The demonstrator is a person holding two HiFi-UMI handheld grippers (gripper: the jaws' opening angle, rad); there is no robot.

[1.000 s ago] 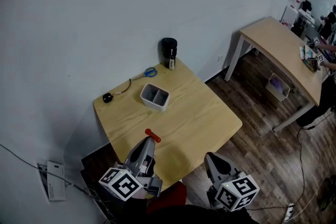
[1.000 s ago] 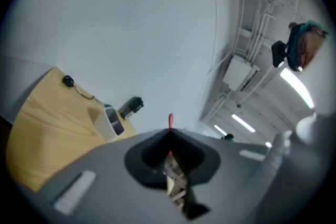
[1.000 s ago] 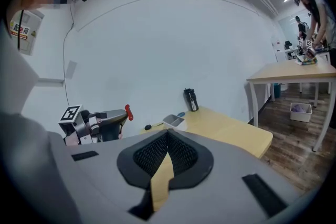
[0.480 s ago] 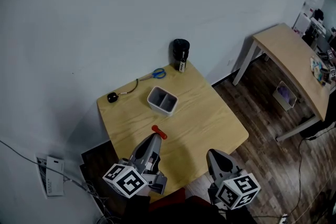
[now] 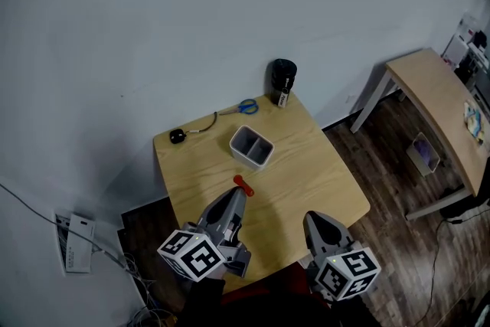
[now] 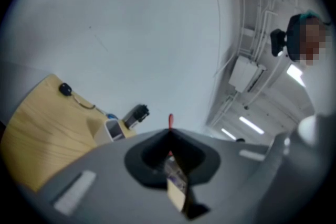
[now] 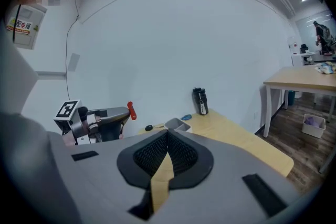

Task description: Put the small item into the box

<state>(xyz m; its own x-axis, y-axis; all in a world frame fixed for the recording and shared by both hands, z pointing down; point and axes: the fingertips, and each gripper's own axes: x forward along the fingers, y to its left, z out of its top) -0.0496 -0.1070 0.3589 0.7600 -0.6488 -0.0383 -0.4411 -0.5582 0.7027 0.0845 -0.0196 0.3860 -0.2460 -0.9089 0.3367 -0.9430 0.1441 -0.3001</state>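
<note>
A small red item (image 5: 243, 185) sticks out of the tip of my left gripper (image 5: 240, 194), which is shut on it above the near half of the wooden table (image 5: 321, 172). The same red item (image 6: 170, 120) shows past the closed jaws in the left gripper view. The box (image 5: 251, 145) is a white two-compartment bin in the middle of the table, a short way beyond the item. My right gripper (image 5: 312, 218) hovers at the table's near right edge, shut with nothing in it. From the right gripper view, the left gripper (image 7: 100, 120) and the red item (image 7: 130, 109) appear at left.
A black bottle (image 5: 282, 80) stands at the table's far corner, with blue-handled scissors (image 5: 243, 106) beside it. A small black object on a cord (image 5: 178, 136) lies at the far left. A second table (image 5: 436, 107) stands at right over the wood floor.
My left gripper has carried the red item forward, closer to the box. The head camera has shifted, so the table sits further right in view. The right gripper keeps its place.
</note>
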